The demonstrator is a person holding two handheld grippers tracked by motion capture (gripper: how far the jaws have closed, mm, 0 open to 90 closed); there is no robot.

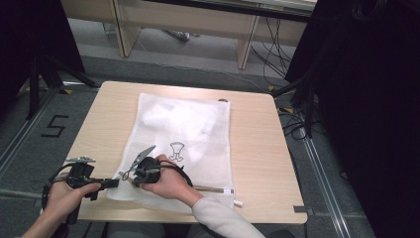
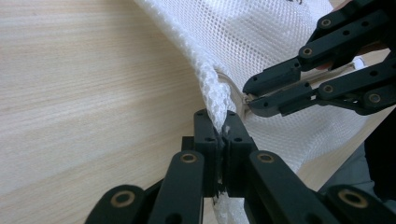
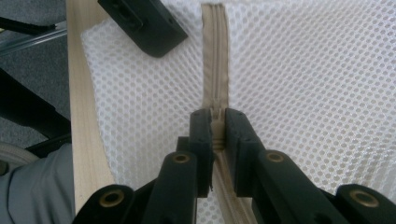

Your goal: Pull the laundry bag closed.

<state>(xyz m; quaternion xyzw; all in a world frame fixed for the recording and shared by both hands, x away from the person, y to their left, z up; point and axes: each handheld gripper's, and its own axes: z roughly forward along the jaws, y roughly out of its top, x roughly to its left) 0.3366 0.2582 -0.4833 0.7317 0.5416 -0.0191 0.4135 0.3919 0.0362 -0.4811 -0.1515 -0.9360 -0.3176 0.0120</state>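
- A white mesh laundry bag (image 1: 183, 134) lies flat on the light wooden table (image 1: 257, 148), spread from the far middle of the top down to the near edge, with a small dark printed figure (image 1: 176, 151) on its upper face.
- Along the bag's near edge runs a beige zipper (image 3: 215, 60), and that is where both tools meet.
- The left gripper (image 1: 111, 183), black and held in the person's left hand (image 1: 67, 196), comes in level from the near left corner of the table.
- In the left gripper view its jaws are clamped tight on the bag's thick folded mesh edge (image 2: 212, 88), which rises straight out from between the pads (image 2: 205, 128).
- So the bag's near left corner sits right inside that grip, and the rest of the mesh fans away up and to the right.
- The right gripper (image 1: 132, 174), held in the person's right hand (image 1: 168, 181), lies over the bag's near edge, just beside the left one.
- In the right gripper view its jaws are closed on the zipper's small beige pull (image 3: 216, 122), pinched between the two black pads, with the zipper tape running straight ahead from them.
- The left gripper view shows the right tool's black linkages (image 2: 322, 70) coming in from the right, their tips down on the mesh just beyond the left jaws.
- The two grips are close together but not touching.
- A grey sleeve (image 1: 220, 218) reaches in from the bottom of the high view across the table's near edge.
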